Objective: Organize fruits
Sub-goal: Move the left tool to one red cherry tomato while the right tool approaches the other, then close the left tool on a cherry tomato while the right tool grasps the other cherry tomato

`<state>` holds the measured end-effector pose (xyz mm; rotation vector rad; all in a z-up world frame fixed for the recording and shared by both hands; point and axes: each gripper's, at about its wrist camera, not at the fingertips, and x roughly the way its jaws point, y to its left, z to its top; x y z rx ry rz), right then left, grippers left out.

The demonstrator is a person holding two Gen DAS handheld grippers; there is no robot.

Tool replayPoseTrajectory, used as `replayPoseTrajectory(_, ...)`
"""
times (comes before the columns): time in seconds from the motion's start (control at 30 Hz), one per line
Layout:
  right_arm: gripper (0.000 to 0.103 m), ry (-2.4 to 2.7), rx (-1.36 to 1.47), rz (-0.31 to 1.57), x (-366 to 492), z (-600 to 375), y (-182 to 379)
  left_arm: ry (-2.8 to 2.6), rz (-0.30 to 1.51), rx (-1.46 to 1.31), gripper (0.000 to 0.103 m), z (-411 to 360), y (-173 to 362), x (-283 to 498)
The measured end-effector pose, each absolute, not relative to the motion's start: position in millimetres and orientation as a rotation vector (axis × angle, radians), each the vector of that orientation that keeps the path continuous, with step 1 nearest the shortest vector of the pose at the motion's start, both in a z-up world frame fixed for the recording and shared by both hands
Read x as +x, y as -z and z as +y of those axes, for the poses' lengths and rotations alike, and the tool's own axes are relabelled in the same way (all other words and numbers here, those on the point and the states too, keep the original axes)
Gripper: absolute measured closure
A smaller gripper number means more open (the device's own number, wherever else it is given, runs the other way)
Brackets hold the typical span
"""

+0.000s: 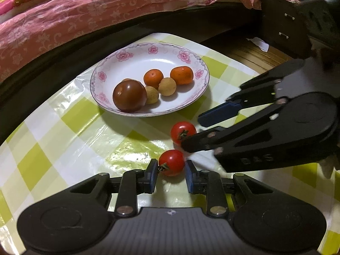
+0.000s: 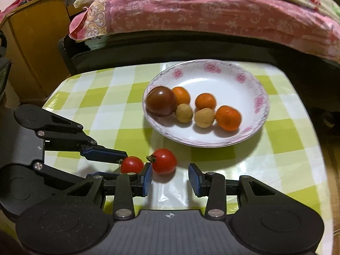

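Note:
A white flowered plate (image 1: 191, 57) (image 2: 261, 91) holds a dark brown tomato (image 1: 129, 95) (image 2: 161, 101), small oranges (image 1: 181, 75) (image 2: 228, 118) and two tan longans (image 1: 167, 86) (image 2: 204, 117). Two red cherry tomatoes lie on the checked tablecloth. My left gripper (image 1: 171, 170) is open around the near tomato (image 1: 171, 162), which also shows in the right wrist view (image 2: 131, 164). My right gripper (image 2: 171, 176) is open with the other tomato (image 2: 164, 161) (image 1: 183, 132) between its fingers, close to the left pad. The right gripper (image 1: 191, 131) reaches in from the right in the left wrist view.
The small table (image 1: 63, 140) (image 2: 286, 148) has a green and white checked cover and ends just behind the plate. A bed with pink bedding (image 1: 74, 17) (image 2: 212, 14) stands behind it. A wooden cabinet (image 2: 36, 42) stands at the left.

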<state>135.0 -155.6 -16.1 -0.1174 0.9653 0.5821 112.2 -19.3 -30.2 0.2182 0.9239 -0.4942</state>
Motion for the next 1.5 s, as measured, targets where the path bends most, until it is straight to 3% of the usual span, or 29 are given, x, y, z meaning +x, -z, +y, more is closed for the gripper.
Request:
replayPoseTrajectory(0.3,0.069,-0.588,-0.12,0.961,143,-142,25,0.495,0.92,0.226,0.068,-19,32,111)
replayPoseTrajectory(0.43,0.078,-0.591,-0.113,0.969,145,-143,25,0.496,0.912,0.238,0.066,-21,34,112)
replayPoseTrajectory(1.5,0.078,-0.56,-0.176,0.999,133,-155,19,0.462,0.925,0.208,0.066,-12,32,120)
